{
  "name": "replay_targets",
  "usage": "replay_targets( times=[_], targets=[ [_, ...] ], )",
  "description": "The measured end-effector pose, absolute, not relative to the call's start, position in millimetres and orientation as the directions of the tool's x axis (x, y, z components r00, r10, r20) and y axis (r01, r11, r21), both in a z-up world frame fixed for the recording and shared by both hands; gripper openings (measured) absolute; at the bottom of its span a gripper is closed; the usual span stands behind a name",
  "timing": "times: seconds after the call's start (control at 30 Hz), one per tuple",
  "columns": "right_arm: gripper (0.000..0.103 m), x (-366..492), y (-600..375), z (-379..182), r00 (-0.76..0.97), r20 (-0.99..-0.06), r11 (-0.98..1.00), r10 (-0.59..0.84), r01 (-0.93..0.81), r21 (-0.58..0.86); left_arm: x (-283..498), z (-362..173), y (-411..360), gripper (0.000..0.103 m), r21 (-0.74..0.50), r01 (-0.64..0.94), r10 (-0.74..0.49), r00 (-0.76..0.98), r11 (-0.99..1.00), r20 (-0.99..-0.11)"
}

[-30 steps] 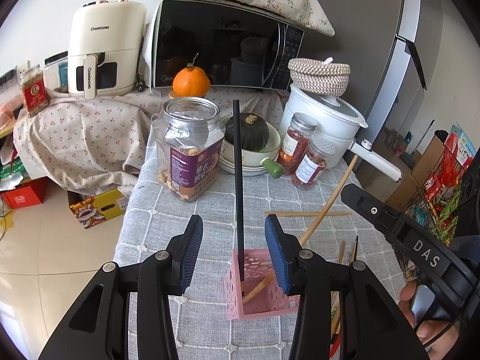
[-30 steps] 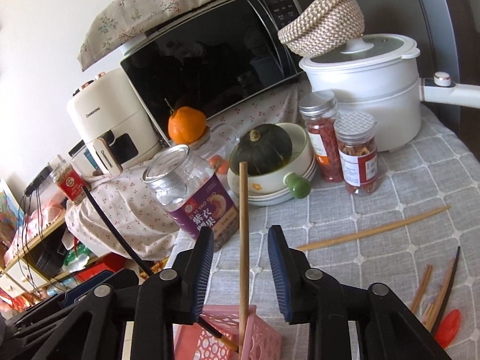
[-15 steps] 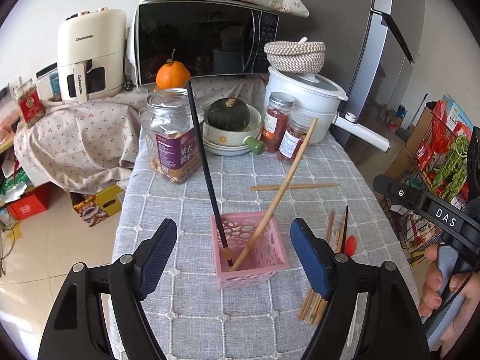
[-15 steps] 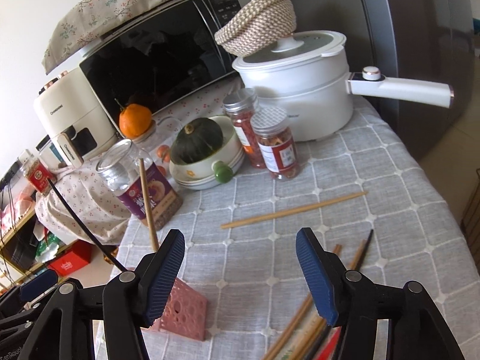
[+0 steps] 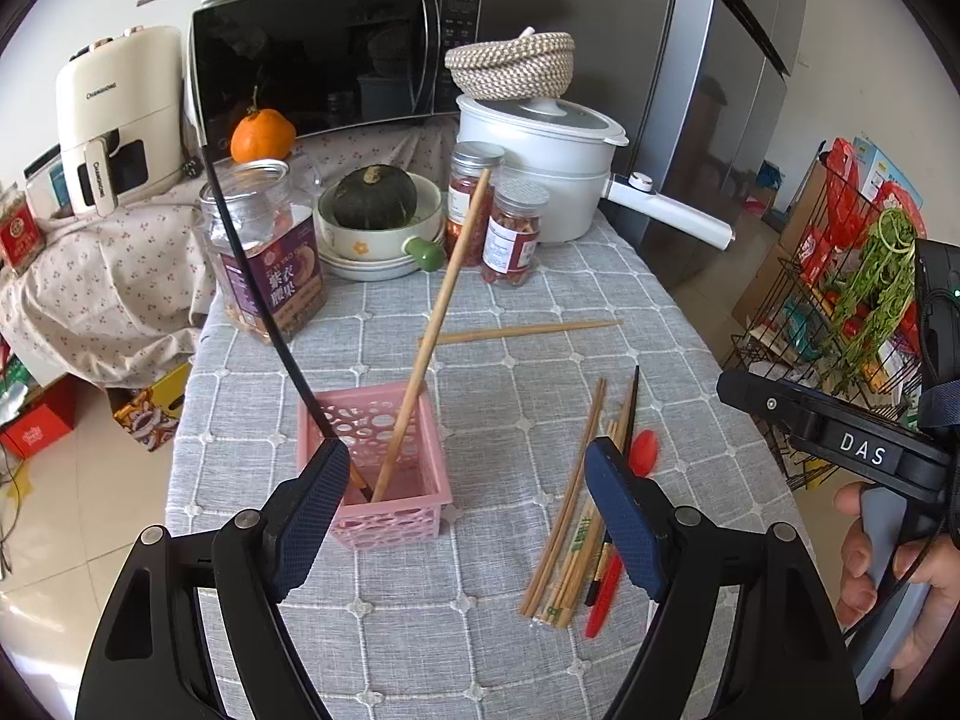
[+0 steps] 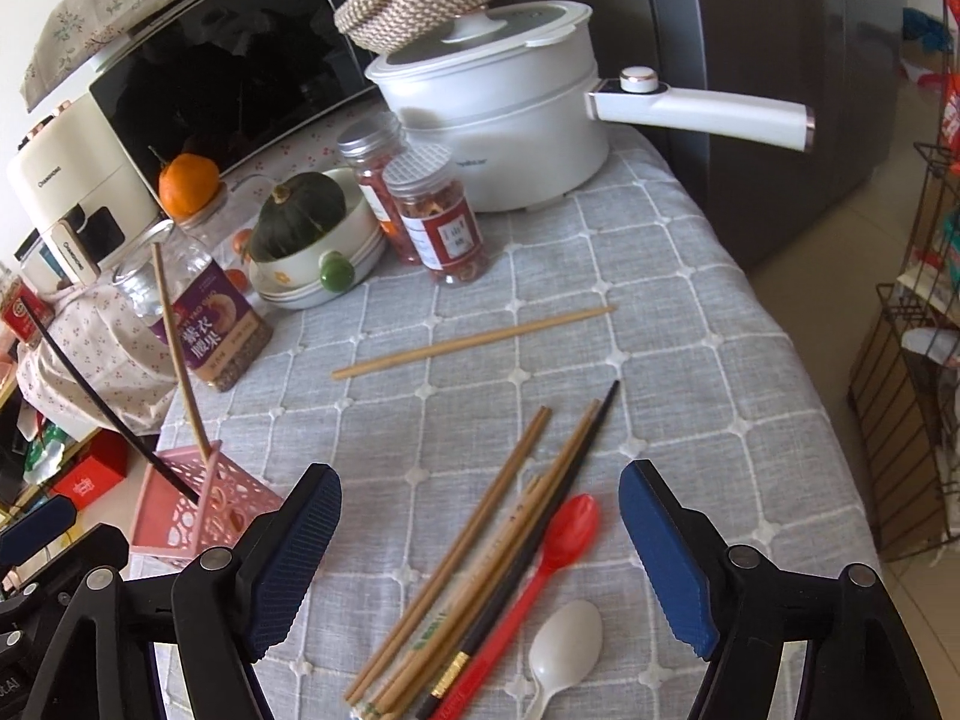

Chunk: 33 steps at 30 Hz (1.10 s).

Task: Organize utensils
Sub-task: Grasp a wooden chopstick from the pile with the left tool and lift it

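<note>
A pink perforated basket [image 5: 384, 474] [image 6: 198, 504] stands on the grey checked tablecloth [image 5: 510, 372]. A black chopstick [image 5: 258, 294] and a wooden chopstick [image 5: 432, 336] lean in it. My left gripper [image 5: 468, 504] is open and empty, just in front of the basket. My right gripper [image 6: 480, 546] is open and empty above a loose pile of wooden chopsticks [image 6: 474, 546], a black chopstick [image 6: 540, 528], a red spoon [image 6: 540, 564] and a white spoon [image 6: 564, 642]. One wooden chopstick [image 6: 474, 342] lies alone farther back.
Behind stand a purple-label jar [image 5: 270, 252], a bowl with a green squash [image 5: 375, 210], two spice jars [image 5: 498, 222], a white pot with a long handle [image 6: 696, 108], a microwave [image 5: 324, 60] and an air fryer [image 5: 120, 114]. A wire rack [image 5: 840, 312] stands right of the table.
Both grippers opened wide, let go of the black and wooden chopsticks in the basket and drew back. The right gripper swung right over the loose utensils.
</note>
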State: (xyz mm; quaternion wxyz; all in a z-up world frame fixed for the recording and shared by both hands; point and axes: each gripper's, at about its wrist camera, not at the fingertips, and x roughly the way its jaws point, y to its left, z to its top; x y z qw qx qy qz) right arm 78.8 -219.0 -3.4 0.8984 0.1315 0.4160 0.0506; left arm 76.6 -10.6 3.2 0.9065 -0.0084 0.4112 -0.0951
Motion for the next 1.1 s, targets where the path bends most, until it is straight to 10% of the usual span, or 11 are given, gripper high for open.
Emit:
replay_targets(
  times=[0.57,0.8,1.1],
  targets=[
    [0.082,67.1,-288.4,-33.1,0.546,-0.830,0.961,0.114,0.151,0.232,119.6,-58.3,-106.3,0.081,-0.082,0.280,-0.210,0.465,0.957,-0.860],
    [0.082,66.6,-302.1,-47.2,0.505,-0.857,0.960,0.101,0.175,0.217,158.1,-106.5,-120.2,0.042,-0.148,0.243,-0.236,0.389,0.959,-0.891],
    [0.082,70.6,-304.9,-55.0,0.475,-0.874,0.966,0.099,0.165,0.200,187.4,-131.2,-139.3,0.027,-0.164,0.256,-0.253,0.366,0.953,-0.896]
  ],
)
